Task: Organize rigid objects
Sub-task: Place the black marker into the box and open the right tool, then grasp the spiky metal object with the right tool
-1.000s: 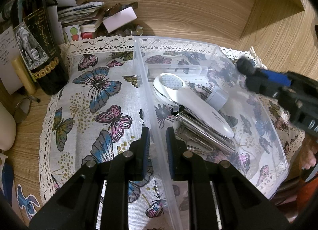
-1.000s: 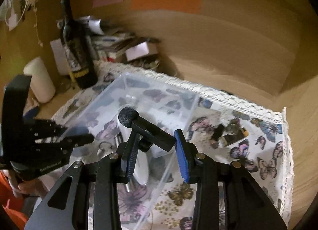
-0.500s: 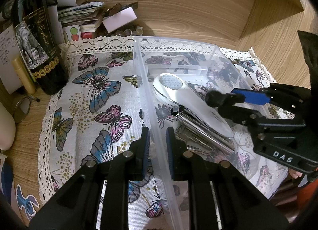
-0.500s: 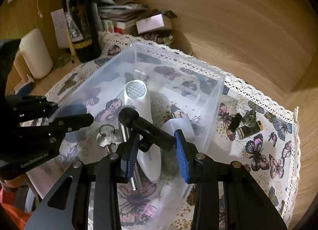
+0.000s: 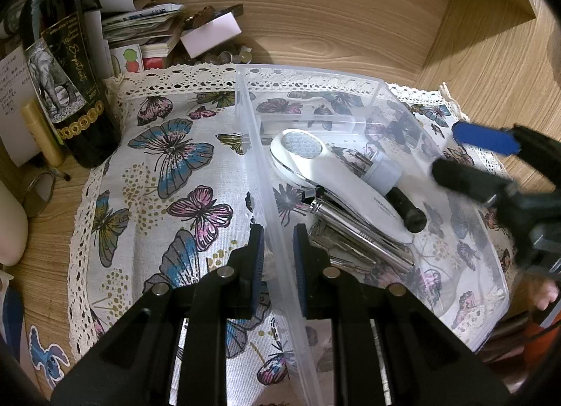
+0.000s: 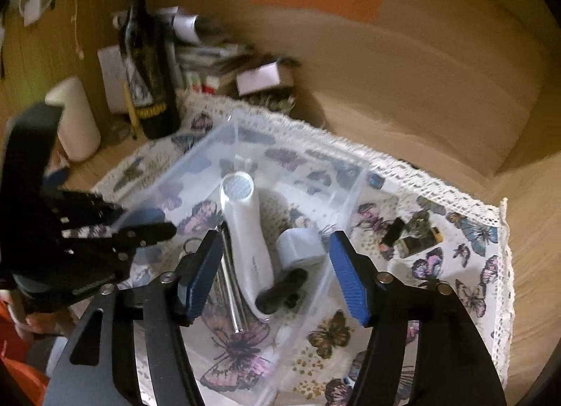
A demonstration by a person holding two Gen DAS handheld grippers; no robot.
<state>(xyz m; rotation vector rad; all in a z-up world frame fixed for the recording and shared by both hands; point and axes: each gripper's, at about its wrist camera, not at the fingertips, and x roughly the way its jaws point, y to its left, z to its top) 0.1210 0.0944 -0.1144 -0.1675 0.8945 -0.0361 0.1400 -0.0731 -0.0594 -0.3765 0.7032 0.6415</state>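
Note:
A clear plastic bin (image 5: 252, 132) (image 6: 196, 157) stands on a butterfly cloth (image 5: 168, 178). My left gripper (image 5: 278, 230) (image 6: 157, 223) is shut on the bin's near left wall. In the bin lie a white handheld device (image 5: 336, 181) (image 6: 245, 230), a grey-white plug (image 5: 380, 169) (image 6: 298, 248), a metal tool with keys (image 5: 354, 237) (image 6: 231, 293) and a black stubby piece (image 5: 406, 208) (image 6: 280, 288). My right gripper (image 6: 273, 236) (image 5: 455, 157) hovers over the bin's right side. Its jaws are opening, and no pad touches the black piece below them.
A dark wine bottle (image 5: 66, 83) (image 6: 147, 66) and a pile of papers and boxes (image 5: 147, 24) stand behind the cloth at the left. A white candle (image 6: 75, 118) is left of the bottle. Small loose items (image 6: 413, 234) lie on the cloth right of the bin.
The right gripper held the black piece over the bin; its jaws have now spread, the piece lies in the bin, and the gripper has drawn back. The left gripper kept still.

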